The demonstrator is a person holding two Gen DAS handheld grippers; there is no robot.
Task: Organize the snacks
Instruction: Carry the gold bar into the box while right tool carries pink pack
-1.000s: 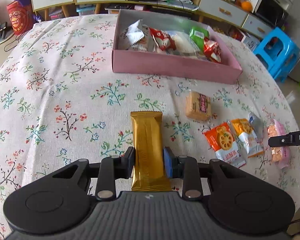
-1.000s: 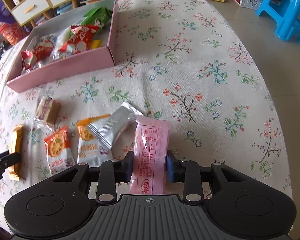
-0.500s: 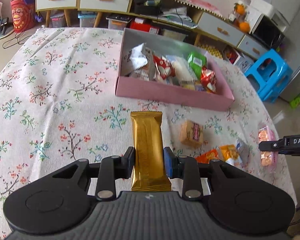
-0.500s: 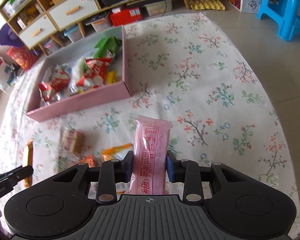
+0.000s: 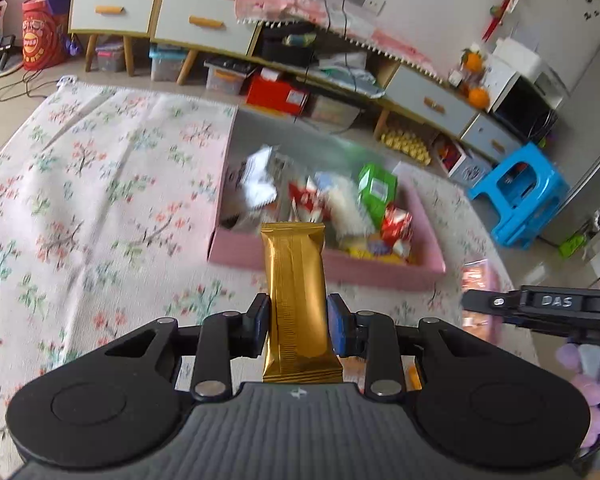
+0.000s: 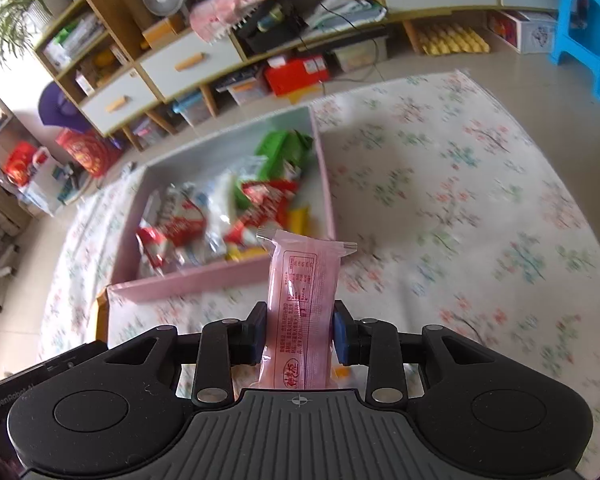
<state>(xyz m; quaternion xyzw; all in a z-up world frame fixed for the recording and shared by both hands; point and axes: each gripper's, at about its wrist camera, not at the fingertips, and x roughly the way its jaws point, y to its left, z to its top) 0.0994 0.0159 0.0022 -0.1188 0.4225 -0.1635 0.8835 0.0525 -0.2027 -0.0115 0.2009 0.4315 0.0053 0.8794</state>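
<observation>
Gold bar [image 5: 296, 300] and pink pack [image 6: 302, 312] sit clamped in my left and right fingers. Slick wrappers could slip before the box [image 6: 220, 278].

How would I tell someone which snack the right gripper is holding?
Start at the pink box of snacks on the flowered tablecloth. In front of it, the right gripper pinches a pink packet: pale pink with red print, unlike the gold bar in the other gripper.

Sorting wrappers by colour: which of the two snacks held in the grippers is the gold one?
The gold bar, clamped in the left gripper. The right gripper holds a pink packet with red print.
</observation>
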